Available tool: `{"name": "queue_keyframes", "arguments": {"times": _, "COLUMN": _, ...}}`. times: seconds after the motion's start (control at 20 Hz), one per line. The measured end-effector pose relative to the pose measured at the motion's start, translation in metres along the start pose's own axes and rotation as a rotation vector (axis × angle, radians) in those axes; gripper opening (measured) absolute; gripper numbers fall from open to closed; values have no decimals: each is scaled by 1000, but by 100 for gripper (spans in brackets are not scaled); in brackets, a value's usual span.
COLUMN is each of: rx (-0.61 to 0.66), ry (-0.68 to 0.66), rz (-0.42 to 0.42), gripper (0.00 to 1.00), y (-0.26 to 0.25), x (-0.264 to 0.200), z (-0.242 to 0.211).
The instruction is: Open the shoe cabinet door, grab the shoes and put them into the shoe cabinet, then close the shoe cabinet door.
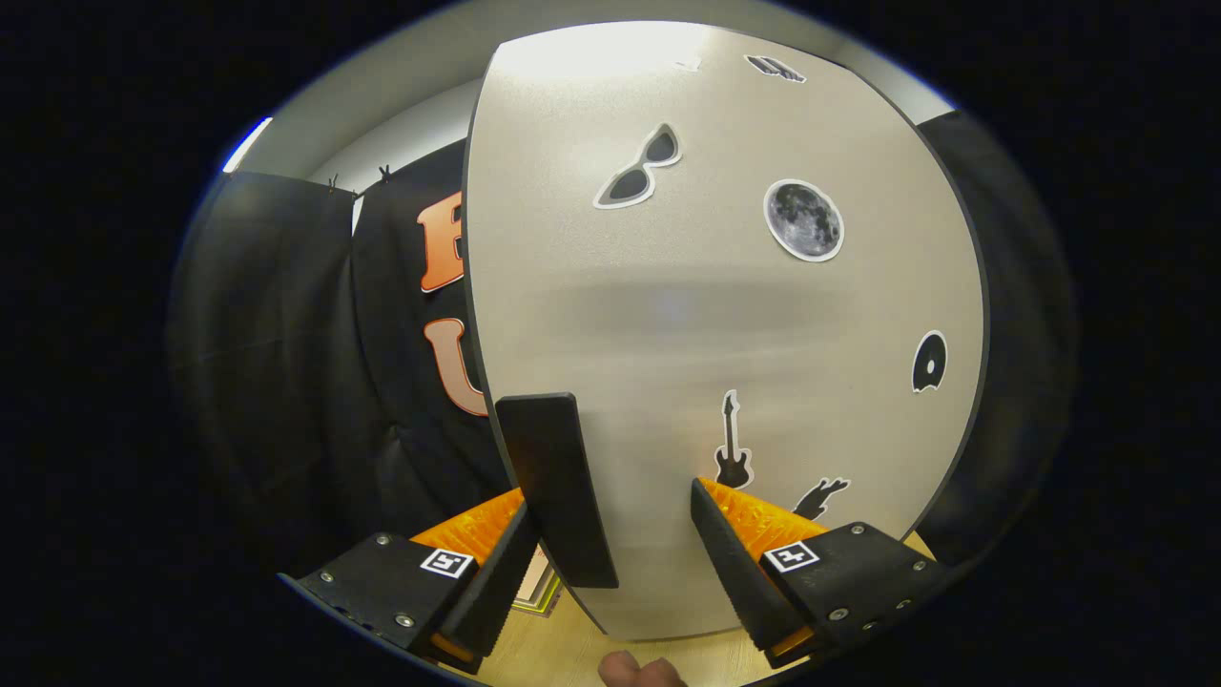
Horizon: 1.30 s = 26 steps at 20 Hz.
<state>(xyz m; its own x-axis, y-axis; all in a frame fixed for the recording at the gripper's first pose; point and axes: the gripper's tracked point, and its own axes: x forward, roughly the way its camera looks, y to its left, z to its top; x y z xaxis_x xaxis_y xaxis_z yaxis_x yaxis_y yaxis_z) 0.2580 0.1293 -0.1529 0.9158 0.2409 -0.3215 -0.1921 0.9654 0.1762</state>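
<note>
The shoe cabinet door [725, 315] is a pale grey panel with several stickers on it, standing very close in front of me. Its black bar handle [558, 487] runs along the door's left edge. My gripper [610, 504] is open and straddles the handle. The left finger [506, 572] lies against or right beside the handle's left side. A clear gap of door surface separates the handle from the right finger [734, 563]. No shoes show, and the cabinet's inside is hidden behind the door.
Black cloth wall [286, 382] hangs left of the door and behind it. A light wooden floor [553, 658] lies below the fingers, with the edge of a flat coloured thing [539, 592] on it. A person's fingertip [634, 671] shows at the bottom.
</note>
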Motion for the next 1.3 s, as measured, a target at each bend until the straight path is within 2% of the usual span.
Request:
{"name": "queue_keyframes", "arguments": {"times": 0.45, "rx": -18, "ry": 1, "rz": -13, "gripper": 96, "y": -1, "x": 2, "z": 3}}
{"name": "queue_keyframes", "arguments": {"times": 0.7, "rx": -10, "ry": -36, "rz": -10, "gripper": 96, "y": 6, "x": -20, "z": 19}}
{"name": "queue_keyframes", "arguments": {"times": 1.0, "rx": -23, "ry": -66, "rz": -34, "gripper": 96, "y": 6, "x": -97, "z": 27}}
{"name": "queue_keyframes", "arguments": {"times": 1.3, "rx": -23, "ry": -91, "rz": -112, "gripper": 95, "y": -23, "x": -199, "z": 32}}
